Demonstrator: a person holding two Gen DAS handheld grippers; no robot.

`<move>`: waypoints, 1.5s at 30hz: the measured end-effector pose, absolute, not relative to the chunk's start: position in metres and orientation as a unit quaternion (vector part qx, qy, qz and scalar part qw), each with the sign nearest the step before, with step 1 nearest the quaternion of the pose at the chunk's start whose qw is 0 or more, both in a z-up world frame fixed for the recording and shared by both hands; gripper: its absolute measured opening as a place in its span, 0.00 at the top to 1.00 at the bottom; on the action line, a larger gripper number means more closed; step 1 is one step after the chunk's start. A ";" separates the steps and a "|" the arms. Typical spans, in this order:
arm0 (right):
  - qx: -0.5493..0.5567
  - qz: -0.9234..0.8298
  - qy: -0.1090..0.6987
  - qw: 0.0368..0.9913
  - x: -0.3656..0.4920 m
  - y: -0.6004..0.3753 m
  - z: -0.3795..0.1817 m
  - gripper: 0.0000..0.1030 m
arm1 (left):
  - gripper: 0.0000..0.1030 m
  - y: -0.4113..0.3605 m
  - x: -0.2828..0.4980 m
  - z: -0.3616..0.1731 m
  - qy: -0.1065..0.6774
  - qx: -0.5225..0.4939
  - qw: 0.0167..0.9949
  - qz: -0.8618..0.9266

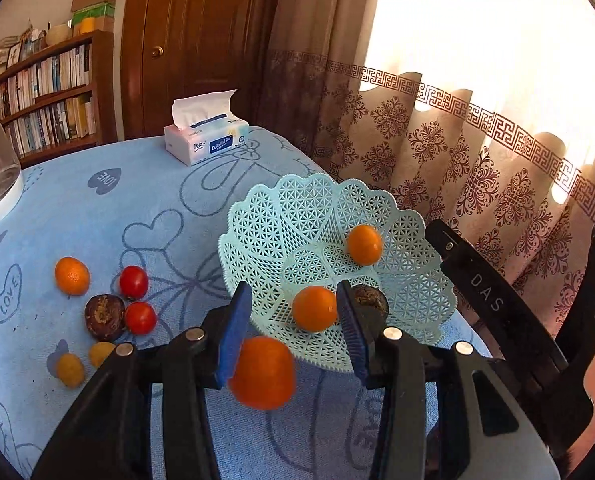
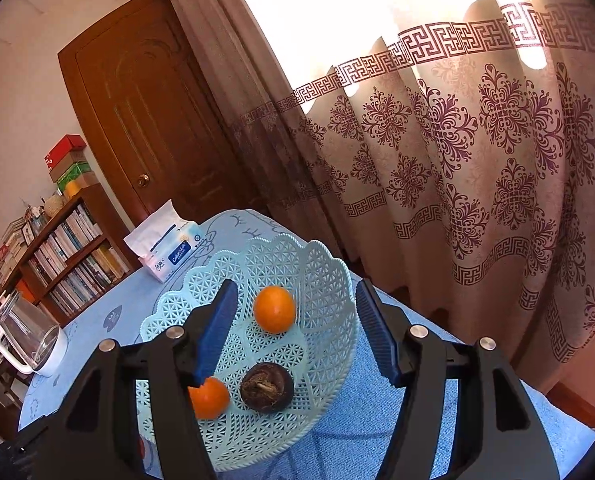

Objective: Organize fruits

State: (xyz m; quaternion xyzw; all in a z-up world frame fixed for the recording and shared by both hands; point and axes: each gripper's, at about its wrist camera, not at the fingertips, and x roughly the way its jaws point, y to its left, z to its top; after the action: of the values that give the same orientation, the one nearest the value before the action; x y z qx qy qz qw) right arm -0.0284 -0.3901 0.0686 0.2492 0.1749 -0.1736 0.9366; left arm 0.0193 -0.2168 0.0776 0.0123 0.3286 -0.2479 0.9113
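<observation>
Left gripper point(image 1: 293, 320) jaws parted; blurred orange point(image 1: 263, 372) sits low between them, apparently touching only the left pad, just short of the basket point(image 1: 257, 216). Right gripper point(image 2: 297, 330) open, empty, over the basket. Judgement: orange is light, firm, smooth and prone to rolling; grip across its widest middle.

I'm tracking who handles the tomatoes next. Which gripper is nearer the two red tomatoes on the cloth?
Left. The left gripper sits just right of the tomatoes, by the basket. The right gripper hangs over the basket, farther away.
</observation>
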 end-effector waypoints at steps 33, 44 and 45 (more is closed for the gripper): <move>0.248 -0.176 0.169 0.938 -0.033 -0.390 0.069 0.39 | 0.42 -0.182 -0.069 0.029 0.399 0.109 0.854 -0.316; 0.253 -0.173 0.167 0.937 -0.034 -0.391 0.070 0.39 | 0.61 -0.179 -0.048 0.015 0.414 0.106 0.856 -0.291; 0.254 -0.174 0.166 0.937 -0.035 -0.391 0.070 0.39 | 0.62 -0.179 -0.047 0.017 0.413 0.101 0.857 -0.291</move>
State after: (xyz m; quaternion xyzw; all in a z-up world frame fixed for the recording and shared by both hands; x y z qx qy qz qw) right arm -0.0347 -0.3910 0.0698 0.2537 0.1656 -0.1736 0.9370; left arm -0.0472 -0.1791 0.0170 0.1014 0.4129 -0.2905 0.8572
